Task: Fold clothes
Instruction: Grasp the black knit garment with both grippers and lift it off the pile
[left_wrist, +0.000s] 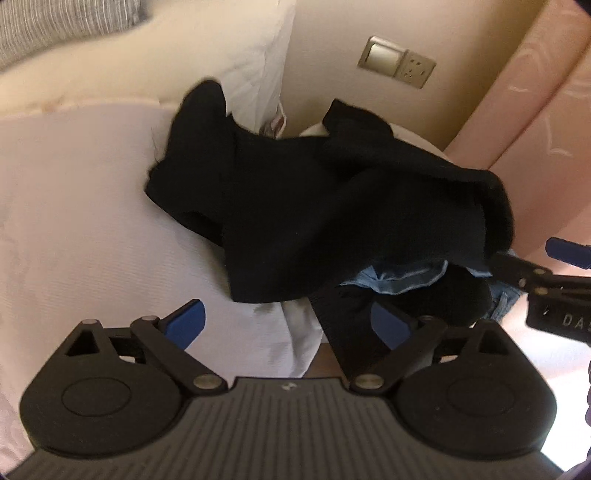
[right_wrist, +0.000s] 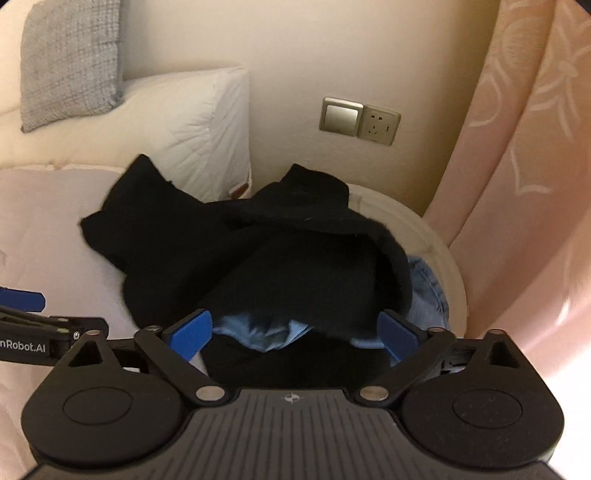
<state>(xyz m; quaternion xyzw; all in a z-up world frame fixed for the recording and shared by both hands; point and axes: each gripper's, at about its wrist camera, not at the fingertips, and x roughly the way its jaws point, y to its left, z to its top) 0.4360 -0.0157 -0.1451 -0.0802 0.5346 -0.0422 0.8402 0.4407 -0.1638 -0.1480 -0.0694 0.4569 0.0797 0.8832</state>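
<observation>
A: What's around you?

B: You stand at a bed (right_wrist: 55, 236) with white, faintly patterned bedding. A white pillow (right_wrist: 192, 122) sits at its head against a cream wall (right_wrist: 295, 55), and a grey cushion (right_wrist: 70, 62) leans above the pillow. On the wall are a switch (right_wrist: 340, 115) and, touching it on the right, a socket (right_wrist: 378, 125). A pink curtain (right_wrist: 524, 166) with pale line drawings hangs at the right.

A: And the clothes?

B: A black garment (right_wrist: 258, 258) lies crumpled, half on the bed's corner and half draped over a white round basket (right_wrist: 439, 236) that stands between bed and curtain. Under it in the basket you can see light blue cloth (right_wrist: 266, 332) and, at the right rim, denim (right_wrist: 428, 280).

A: How do I hold the tools?

B: Both point steeply down at the heap. Your left gripper (left_wrist: 288, 325) hovers over the bed's edge, its blue pads (left_wrist: 186, 319) spread wide; a black fold hangs between them near the right pad, but neither pad presses on it. Your right gripper (right_wrist: 295, 332) is over the basket, pads (right_wrist: 194, 328) spread just as wide, with the black garment and blue cloth lying between them, unpinched. The two tools are side by side, each showing at the edge of the other's view.
</observation>
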